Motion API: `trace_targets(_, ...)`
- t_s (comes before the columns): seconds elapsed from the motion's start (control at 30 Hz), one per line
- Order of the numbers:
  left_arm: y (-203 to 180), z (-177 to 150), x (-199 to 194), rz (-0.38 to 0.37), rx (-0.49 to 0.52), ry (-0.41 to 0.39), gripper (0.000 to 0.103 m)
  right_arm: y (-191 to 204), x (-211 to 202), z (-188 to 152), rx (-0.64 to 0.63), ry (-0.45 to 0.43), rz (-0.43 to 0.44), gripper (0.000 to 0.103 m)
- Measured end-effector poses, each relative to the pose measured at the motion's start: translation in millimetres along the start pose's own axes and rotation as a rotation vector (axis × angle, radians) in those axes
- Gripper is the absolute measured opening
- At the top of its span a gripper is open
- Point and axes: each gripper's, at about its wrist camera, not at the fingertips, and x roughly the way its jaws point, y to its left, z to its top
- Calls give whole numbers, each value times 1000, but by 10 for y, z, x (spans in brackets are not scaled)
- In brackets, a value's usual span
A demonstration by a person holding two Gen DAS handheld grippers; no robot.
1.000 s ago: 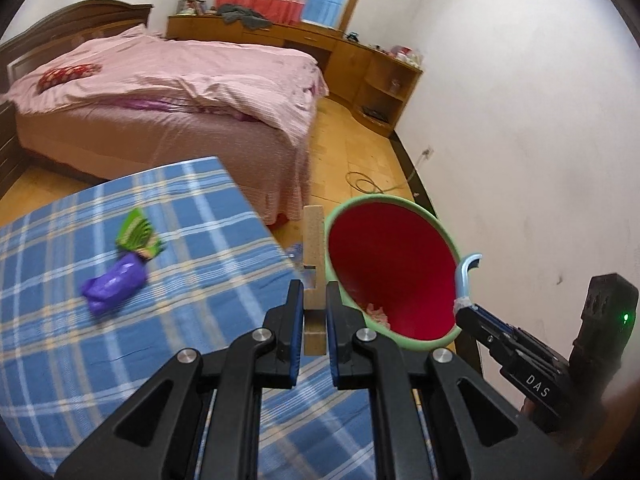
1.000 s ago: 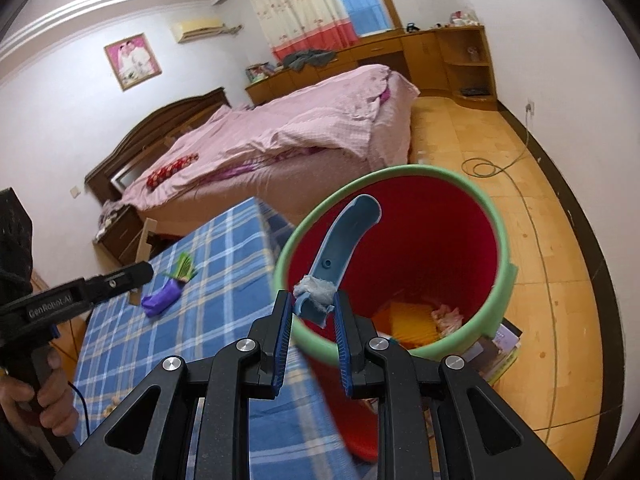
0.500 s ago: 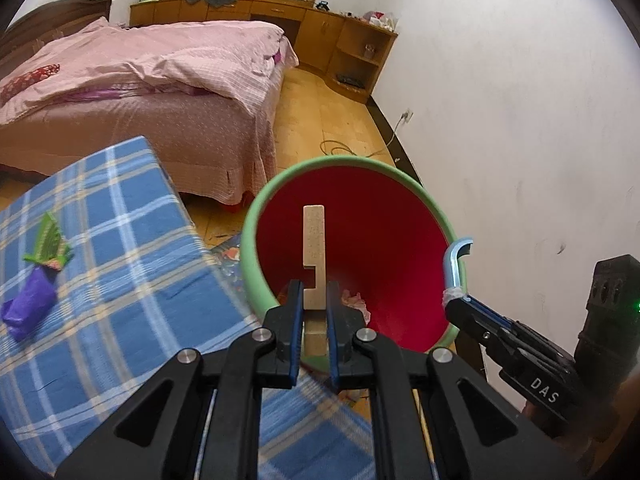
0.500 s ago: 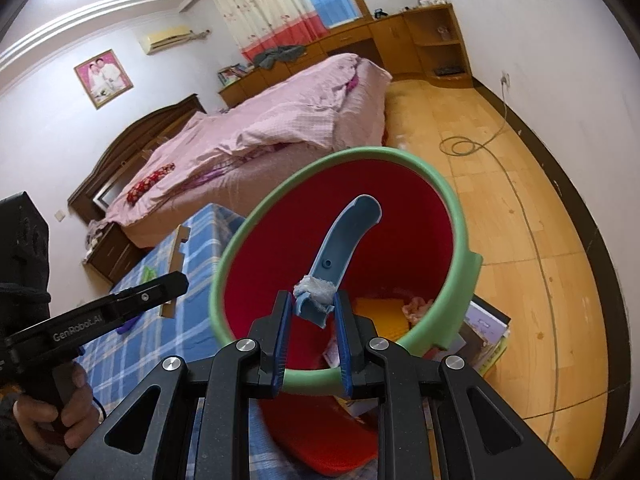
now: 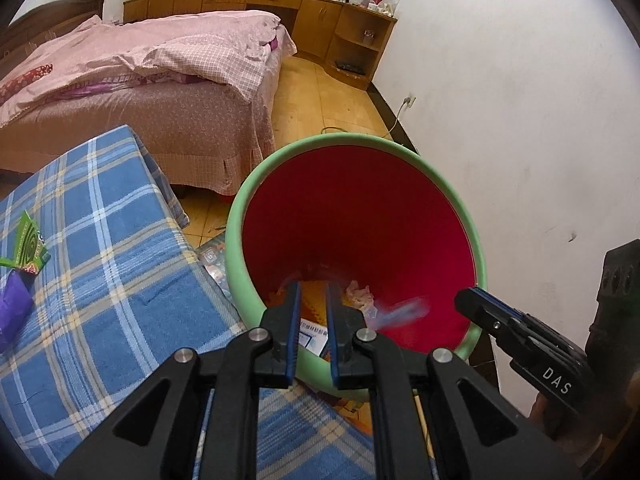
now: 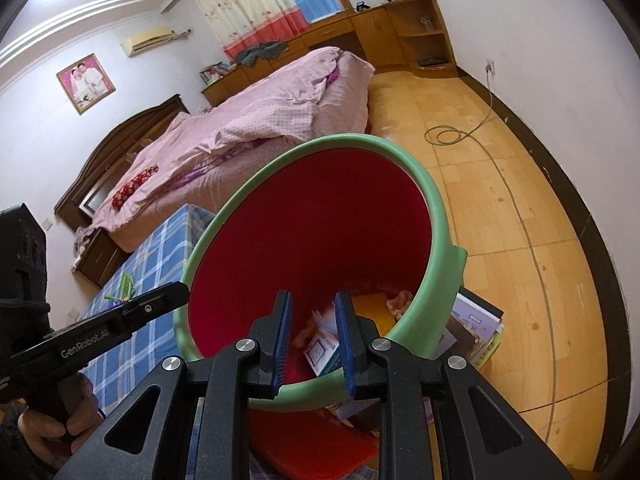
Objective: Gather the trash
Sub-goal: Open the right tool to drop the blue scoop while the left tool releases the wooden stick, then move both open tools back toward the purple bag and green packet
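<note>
Gaping empty over the red bin, left tongs and right tongs; blue smear inside too blurred to identify.

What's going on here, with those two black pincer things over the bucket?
A person is tidying up rubbish with a hand-held claw in each hand. The left claw and right claw both hang over the red bin, empty, jaws apart. A blurred blue thing seems to be dropping in. A green packet and purple wrapper lie on the checked cloth.
</note>
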Motion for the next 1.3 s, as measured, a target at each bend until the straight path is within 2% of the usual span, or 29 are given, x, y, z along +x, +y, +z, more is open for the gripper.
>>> trace_targets(0.2, 5, -26, -101, 18, -4, -5, 19, 4, -54, -3, 21, -9, 13, 27)
trace_targets(0.33, 57, -31, -217, 37, -11, -19, 31, 43, -107, -10, 23, -16, 17, 32)
trace_targets(0.4, 87, -36, -279, 50, -13, -27, 33, 76, -134, -13, 26, -19, 15, 46)
trace_targets(0.53, 189, -58, -419, 86, -20, -37, 37, 163, -191, -35, 24, -22, 17, 50)
trace_targets(0.63, 294, -73, -534, 107, -30, -45, 37, 210, -218, -59, 23, -26, 20, 62)
trace_targets(0.9, 698, -117, -773, 206, -44, -56, 40, 309, -255, -108, 16, -23, 23, 63)
trace_targets(1.17, 1286, -154, -874, 288, -106, -44, 40, 301, -231, -137, 34, -11, -4, 63)
trace_targets(1.3, 1571, -152, -882, 317, -143, -37, 40, 292, -224, -127, 46, -11, -20, 68)
